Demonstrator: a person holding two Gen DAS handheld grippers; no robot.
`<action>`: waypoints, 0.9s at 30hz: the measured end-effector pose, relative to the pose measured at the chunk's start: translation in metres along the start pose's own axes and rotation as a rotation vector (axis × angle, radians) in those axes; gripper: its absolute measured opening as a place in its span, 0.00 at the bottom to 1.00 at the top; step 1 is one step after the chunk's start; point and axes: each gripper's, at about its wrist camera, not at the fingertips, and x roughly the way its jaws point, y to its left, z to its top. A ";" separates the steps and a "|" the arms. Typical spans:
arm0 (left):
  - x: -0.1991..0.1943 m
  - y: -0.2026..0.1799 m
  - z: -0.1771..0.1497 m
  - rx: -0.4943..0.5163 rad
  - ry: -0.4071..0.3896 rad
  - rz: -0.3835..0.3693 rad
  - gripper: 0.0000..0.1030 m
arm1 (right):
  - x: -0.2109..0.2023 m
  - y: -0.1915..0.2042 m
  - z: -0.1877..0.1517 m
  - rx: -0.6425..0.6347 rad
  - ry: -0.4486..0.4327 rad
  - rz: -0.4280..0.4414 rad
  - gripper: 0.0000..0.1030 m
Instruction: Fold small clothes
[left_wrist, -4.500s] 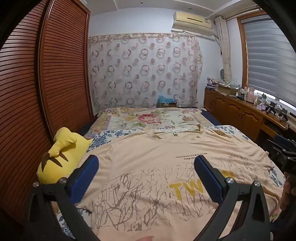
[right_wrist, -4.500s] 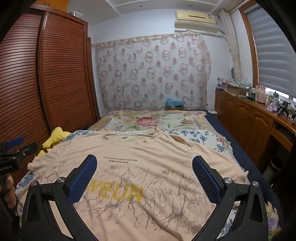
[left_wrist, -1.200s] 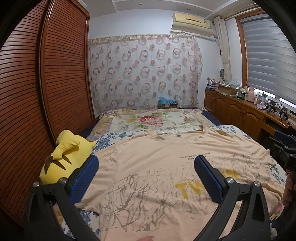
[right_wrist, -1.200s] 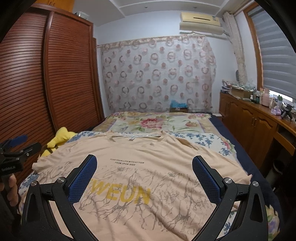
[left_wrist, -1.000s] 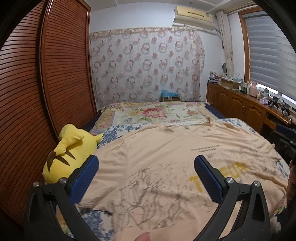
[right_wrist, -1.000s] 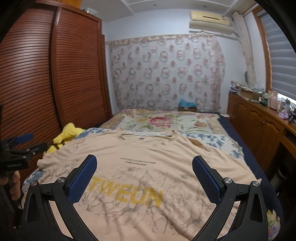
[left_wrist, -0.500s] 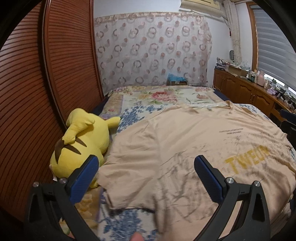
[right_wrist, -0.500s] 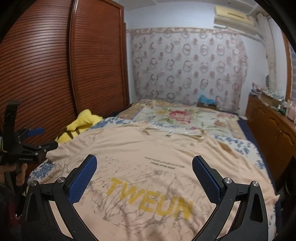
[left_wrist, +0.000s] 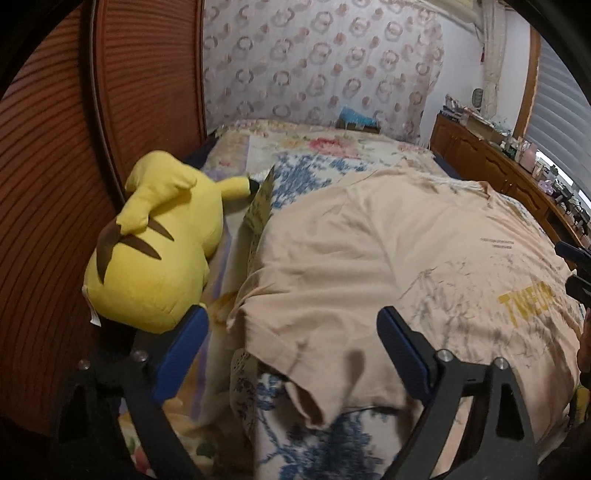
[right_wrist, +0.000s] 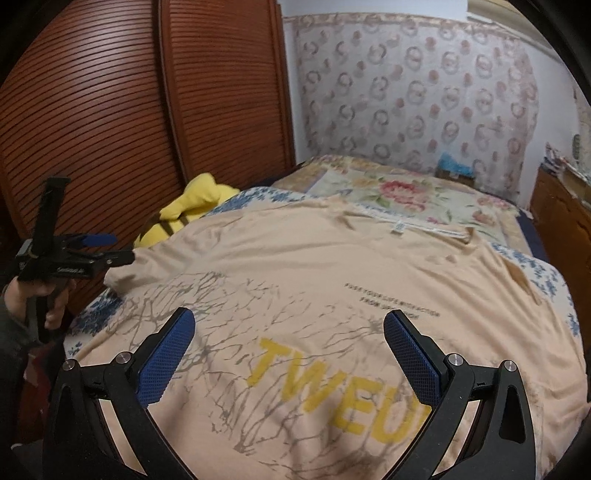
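Observation:
A peach T-shirt with grey branch print and yellow letters lies spread face up on the bed; it also shows in the right wrist view. My left gripper is open and empty, just above the shirt's left sleeve at the bed's left edge. In the right wrist view the left gripper shows at the far left, near that sleeve. My right gripper is open and empty, low over the shirt's printed front.
A yellow plush toy lies on the bed against the wooden wardrobe doors, close to the left of the sleeve. A floral quilt covers the bed behind the shirt. A wooden cabinet runs along the right wall.
Both grippers have swung to the left and lower. The left gripper has come down close over the shirt's left sleeve; the right one now looks across the print. The shirt has not moved.

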 end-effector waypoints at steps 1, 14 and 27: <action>0.005 0.005 -0.001 -0.007 0.019 -0.002 0.81 | 0.001 0.002 0.000 -0.002 0.004 0.006 1.00; 0.026 0.022 -0.006 -0.080 0.093 -0.105 0.19 | 0.006 0.010 -0.009 -0.016 0.039 0.055 1.00; -0.012 -0.036 0.040 0.058 -0.053 -0.161 0.01 | -0.013 -0.013 -0.010 0.015 0.010 0.026 1.00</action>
